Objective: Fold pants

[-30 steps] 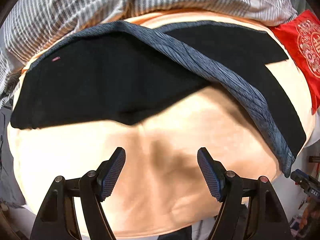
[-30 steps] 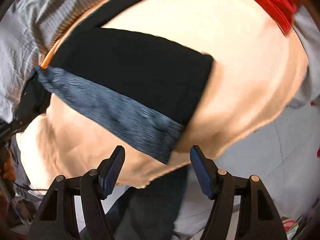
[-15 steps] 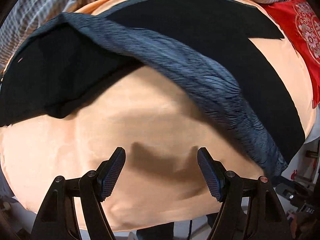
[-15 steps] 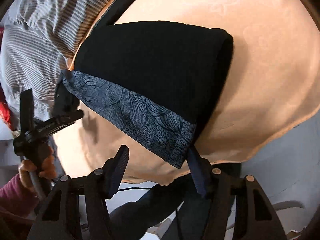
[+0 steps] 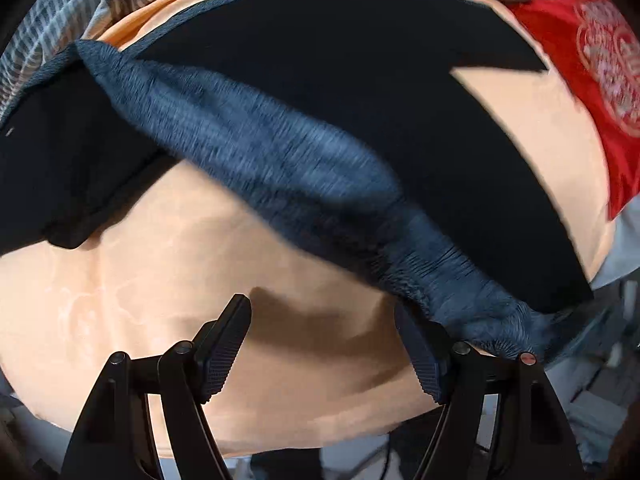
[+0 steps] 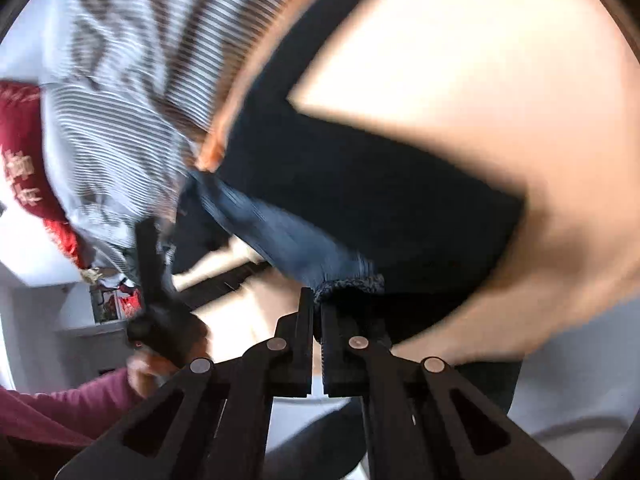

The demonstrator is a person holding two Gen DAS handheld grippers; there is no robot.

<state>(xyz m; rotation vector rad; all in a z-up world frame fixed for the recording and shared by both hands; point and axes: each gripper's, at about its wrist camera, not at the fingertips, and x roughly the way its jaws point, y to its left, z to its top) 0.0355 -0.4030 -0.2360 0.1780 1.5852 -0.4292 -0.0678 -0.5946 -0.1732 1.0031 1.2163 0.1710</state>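
Black pants [image 5: 360,60] with a blue patterned waistband [image 5: 260,148] lie spread on a peach sheet [image 5: 160,300]. My left gripper [image 5: 322,308] points down over the bare sheet, open, with nothing between its fingers; its right finger sits beside the bunched waistband end. In the blurred right wrist view, my right gripper [image 6: 318,304] is shut on the waistband [image 6: 288,236] at its end, and the black pants [image 6: 380,200] hang from it, lifted off the sheet. The left gripper [image 6: 156,280] shows there at the left, held by a hand [image 6: 144,368].
A striped grey cloth [image 5: 60,20] lies along the far side of the sheet. A red cloth with a gold print [image 5: 592,80] is at the far right. The sheet's near edge [image 5: 280,440] drops off towards the floor. A maroon sleeve [image 6: 60,408] is at lower left.
The right gripper closed on the waistband's end and lifted it, bunching the band. The left gripper slid across the sheet until its right finger came beside the band.
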